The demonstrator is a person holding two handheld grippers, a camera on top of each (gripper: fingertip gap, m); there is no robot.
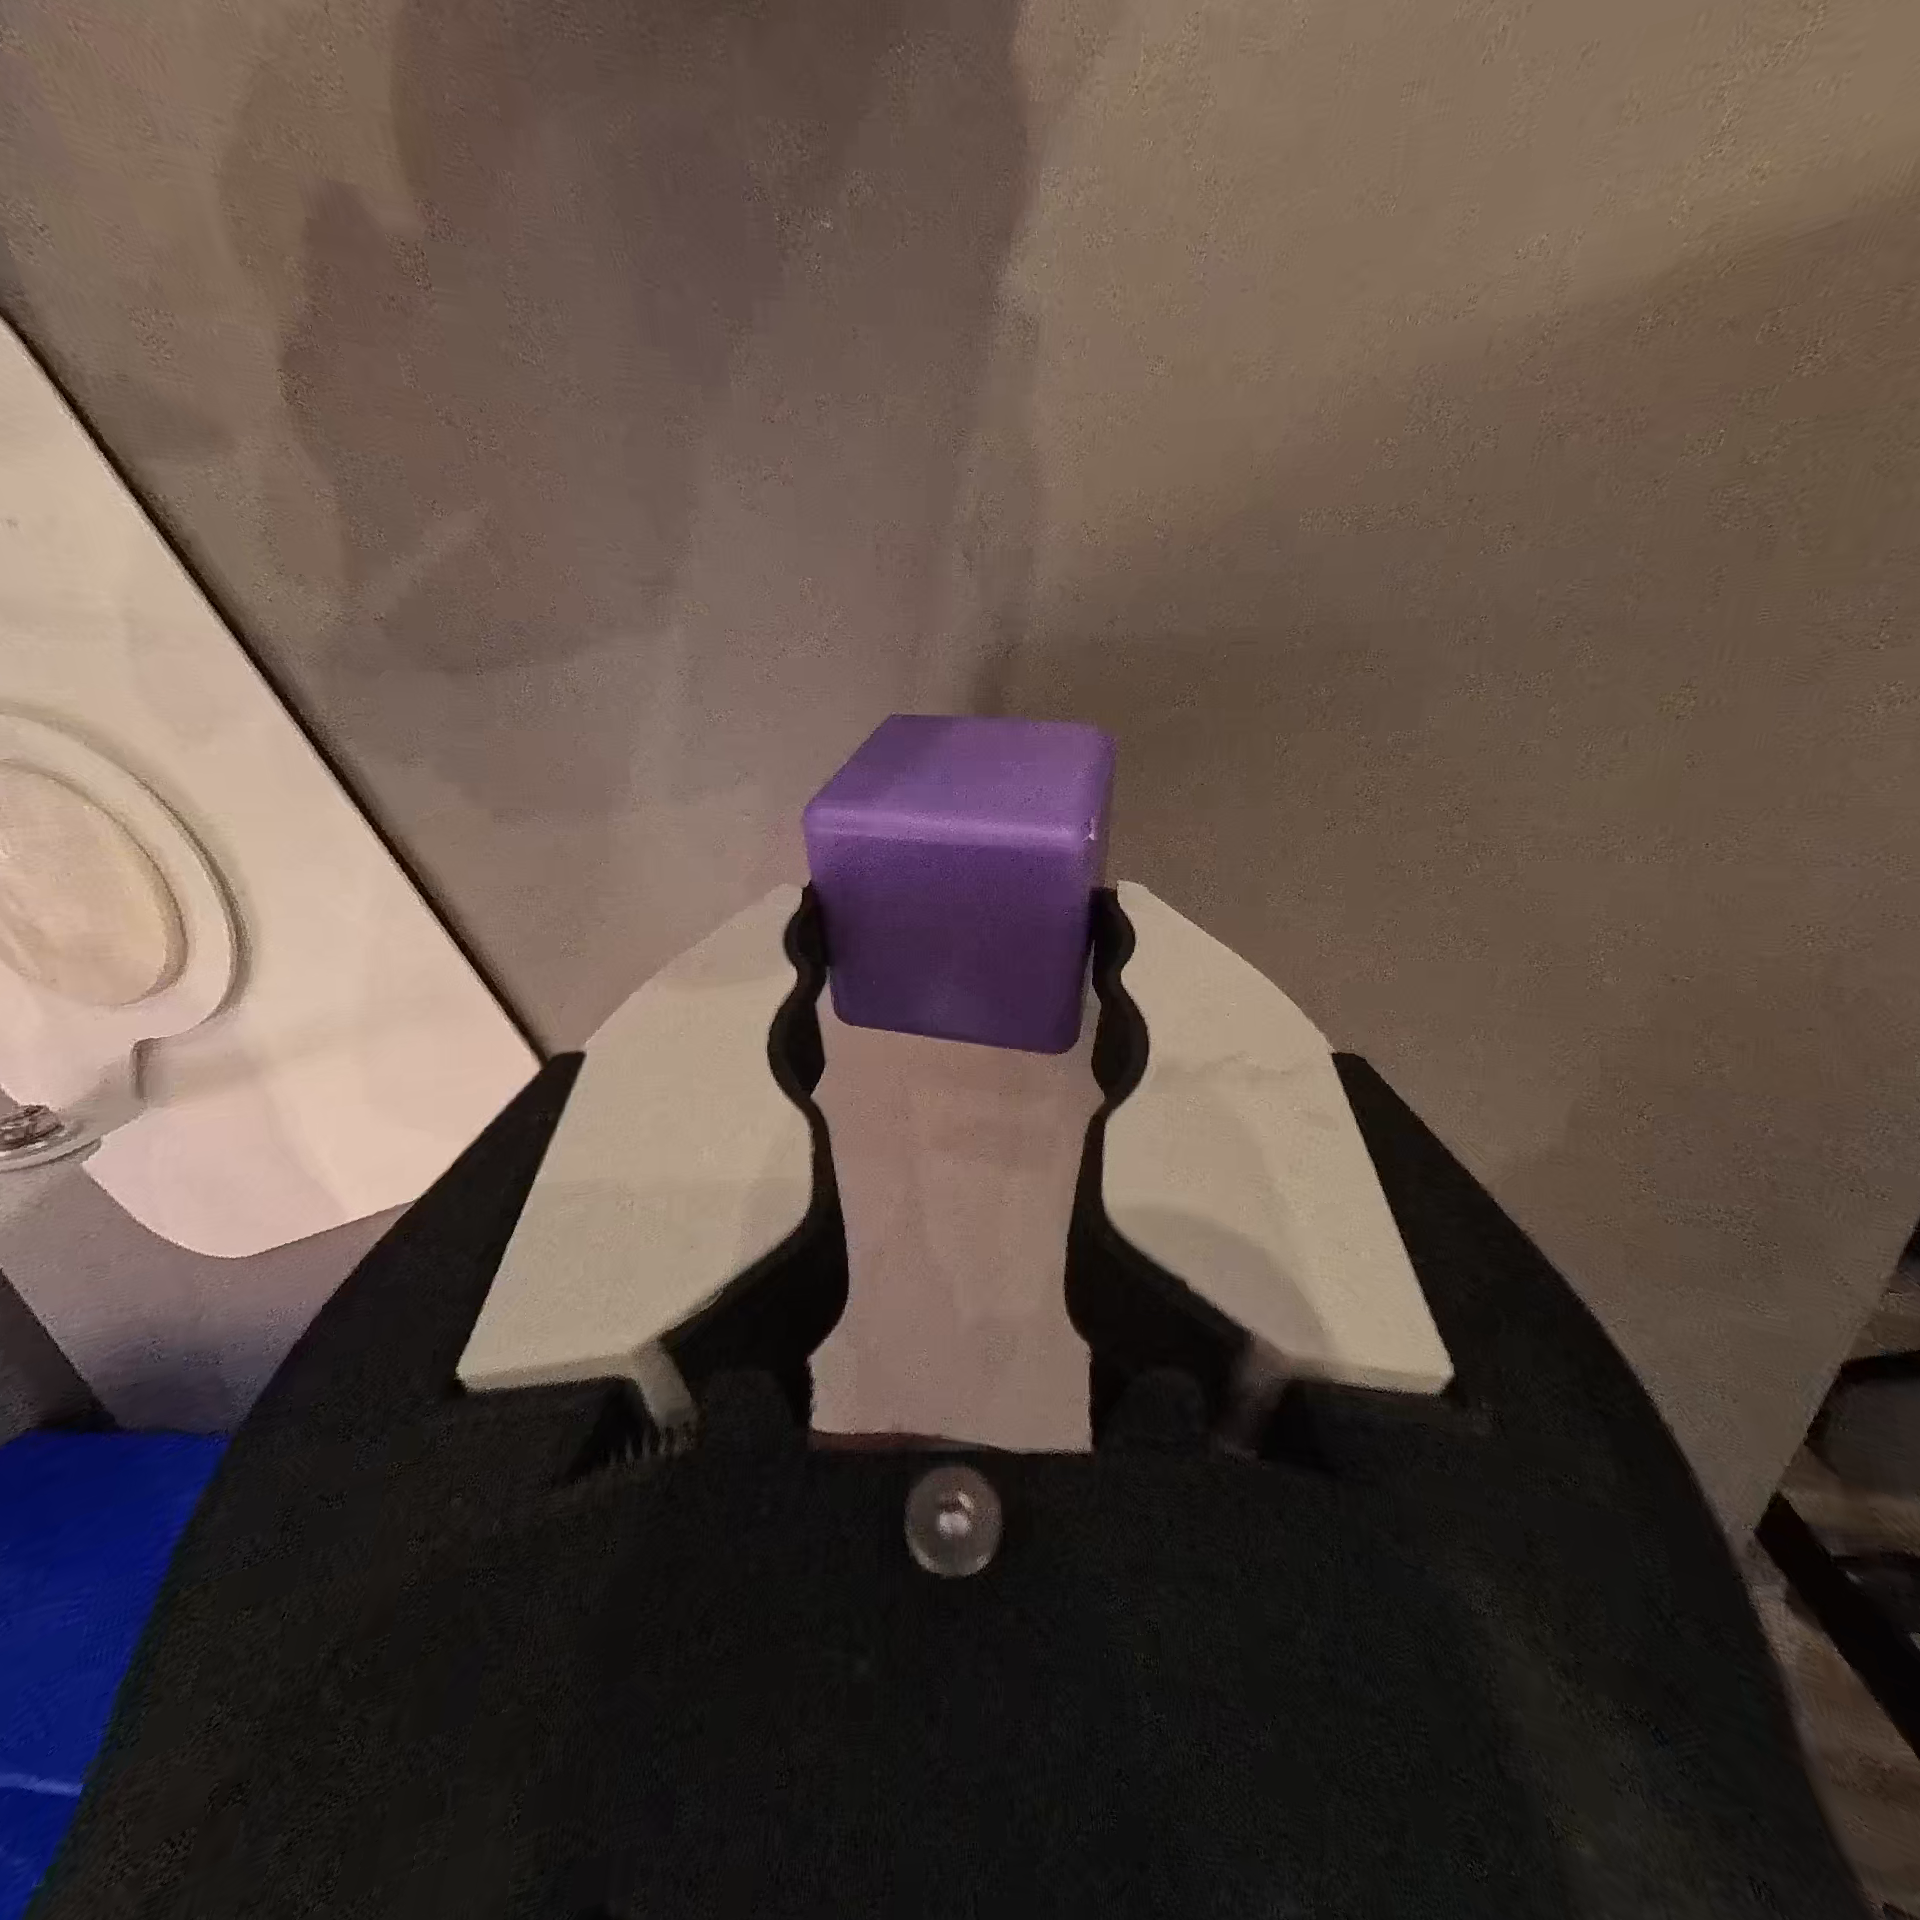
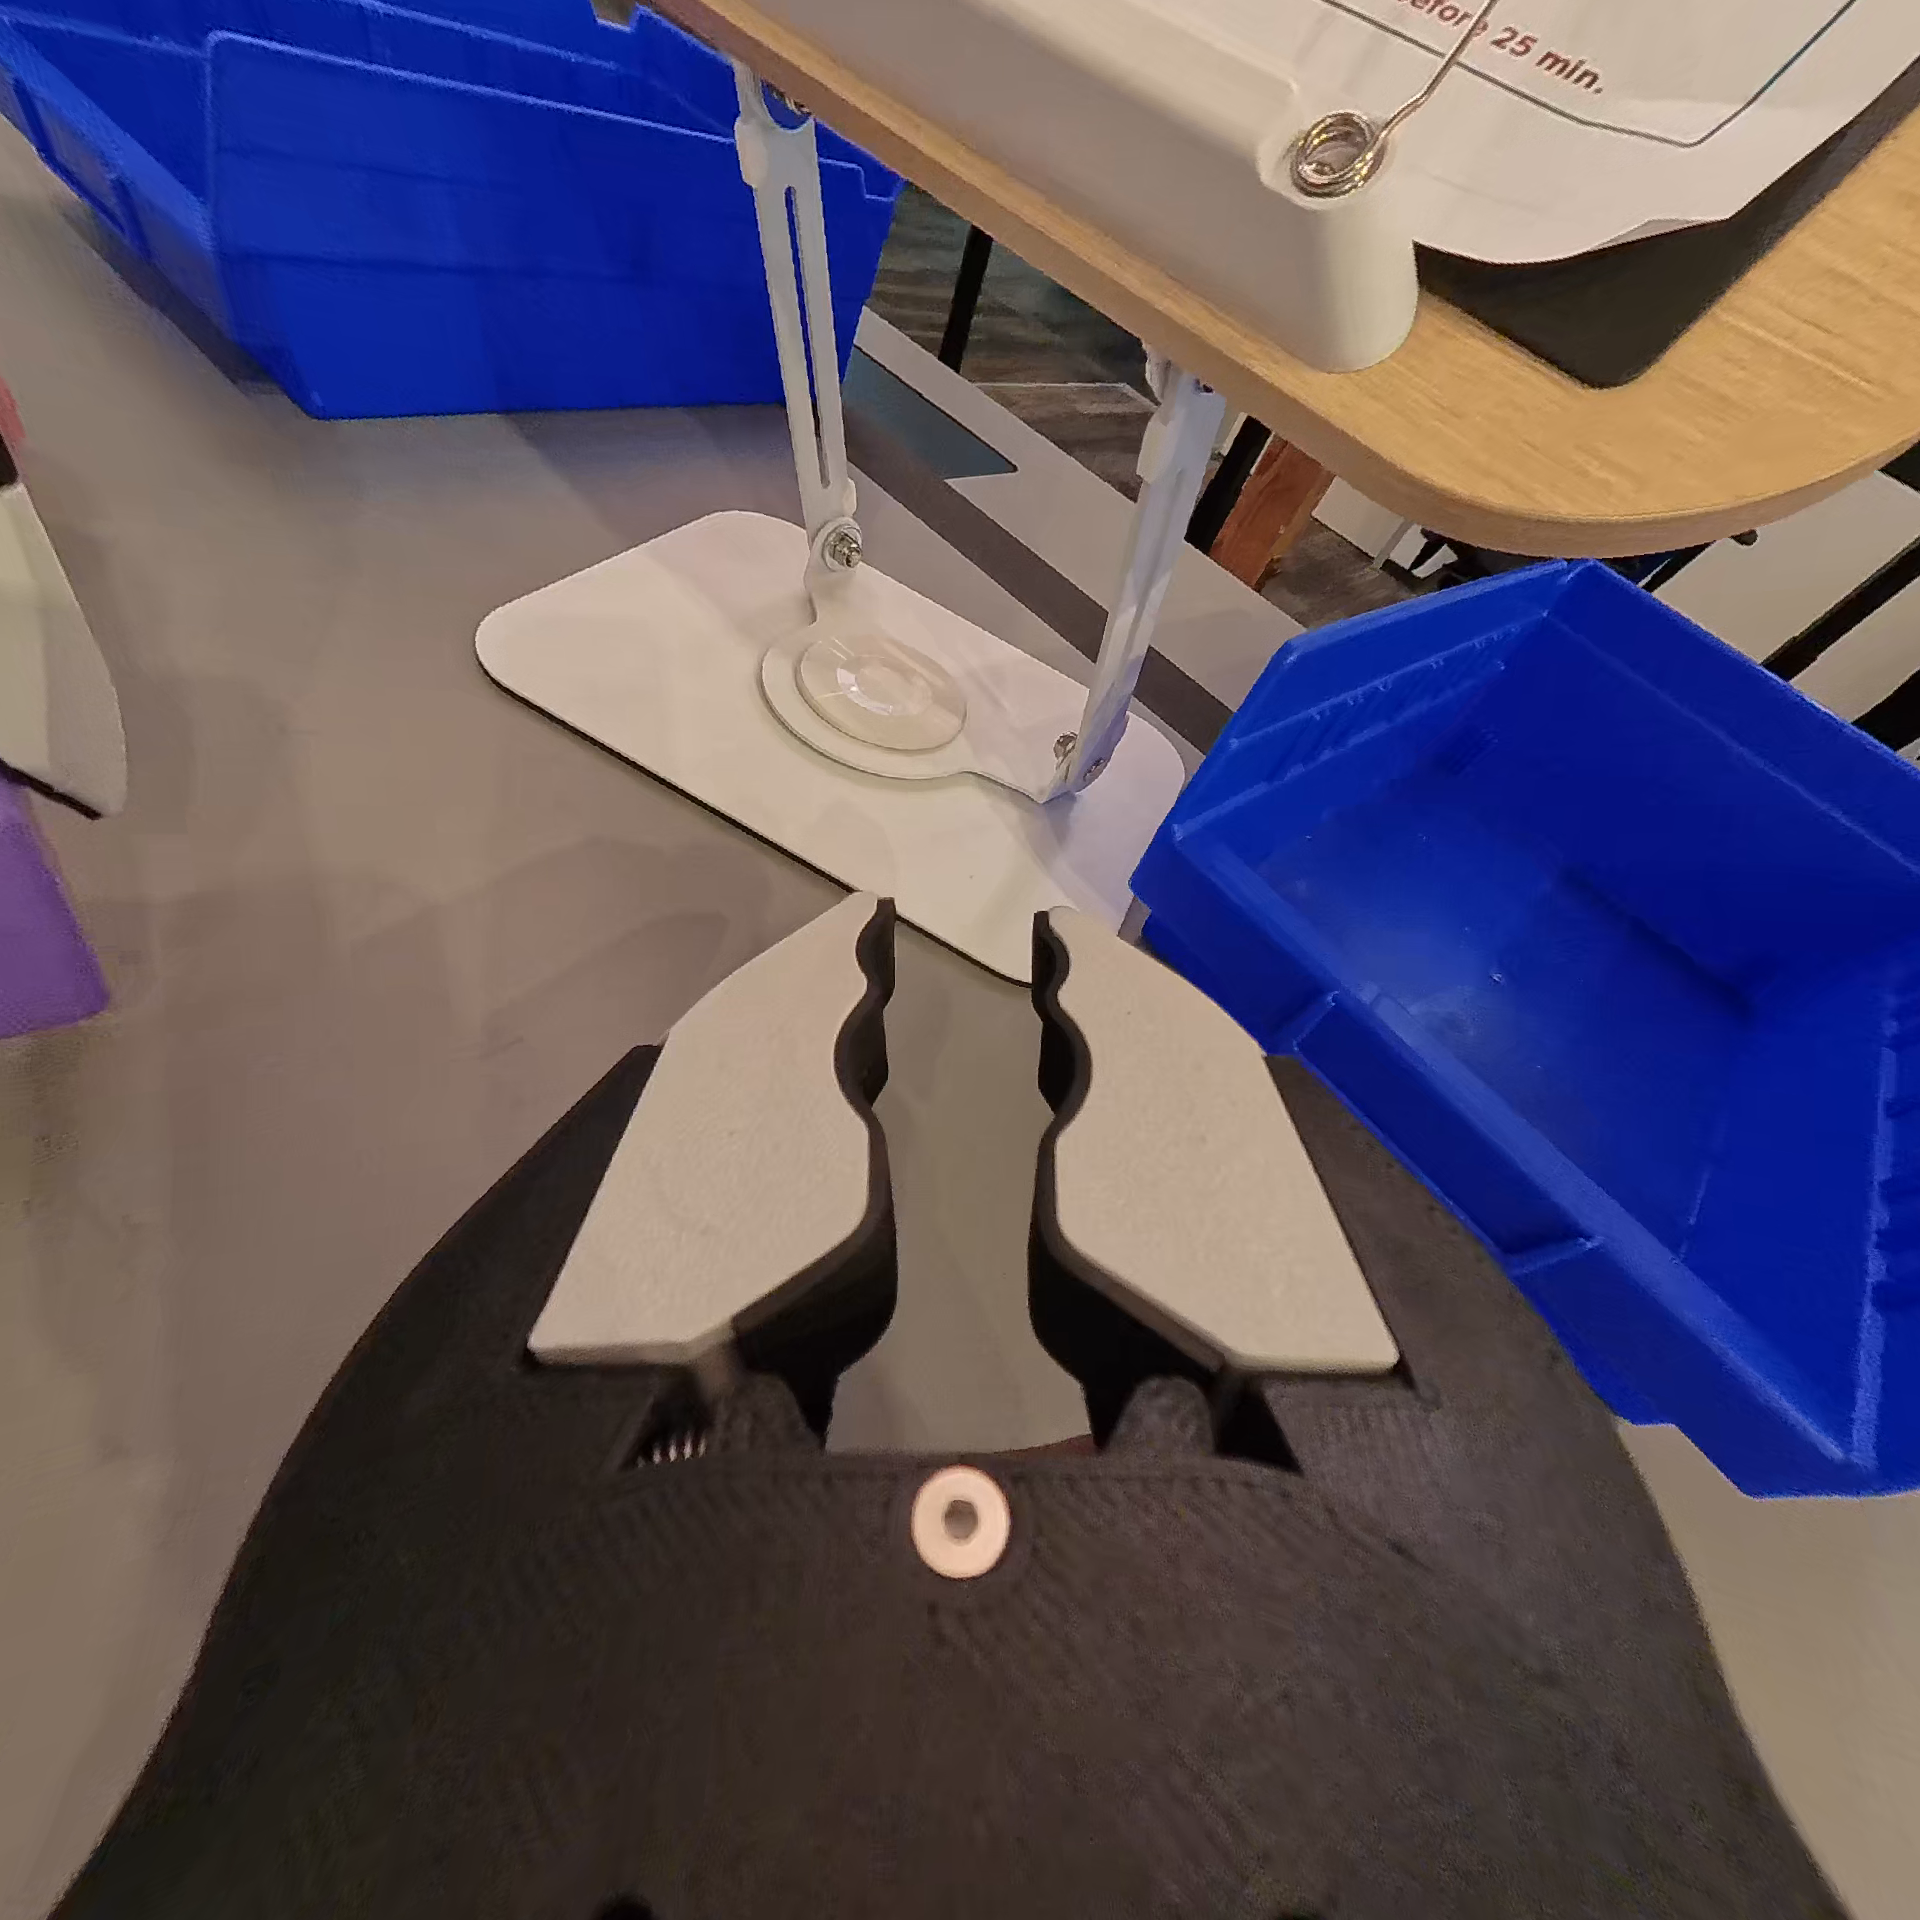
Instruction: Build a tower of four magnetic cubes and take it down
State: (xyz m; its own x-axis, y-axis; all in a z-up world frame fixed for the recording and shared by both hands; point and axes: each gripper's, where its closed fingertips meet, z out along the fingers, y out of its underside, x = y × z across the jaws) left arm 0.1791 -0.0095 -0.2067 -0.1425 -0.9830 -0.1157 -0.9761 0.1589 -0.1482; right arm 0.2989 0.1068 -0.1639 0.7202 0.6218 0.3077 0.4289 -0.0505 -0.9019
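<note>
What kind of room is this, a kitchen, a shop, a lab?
Most likely a workshop or lab bench, not a kitchen. Blue plastic parts bins sit on a plain grey tabletop, a white stand holds up a wooden board, and the left gripper holds a purple cube.

From the right gripper [image 2: 961, 935], the grey table [image 2: 364, 727] lies bare from 9 to 11 o'clock. A white stand base [image 2: 644, 665] sits dead ahead at 12, a blue bin [image 2: 1558, 997] crowds 2 o'clock, another bin [image 2: 468, 239] blocks 11, and a wooden board [image 2: 1455, 436] overhangs at 1.
</note>
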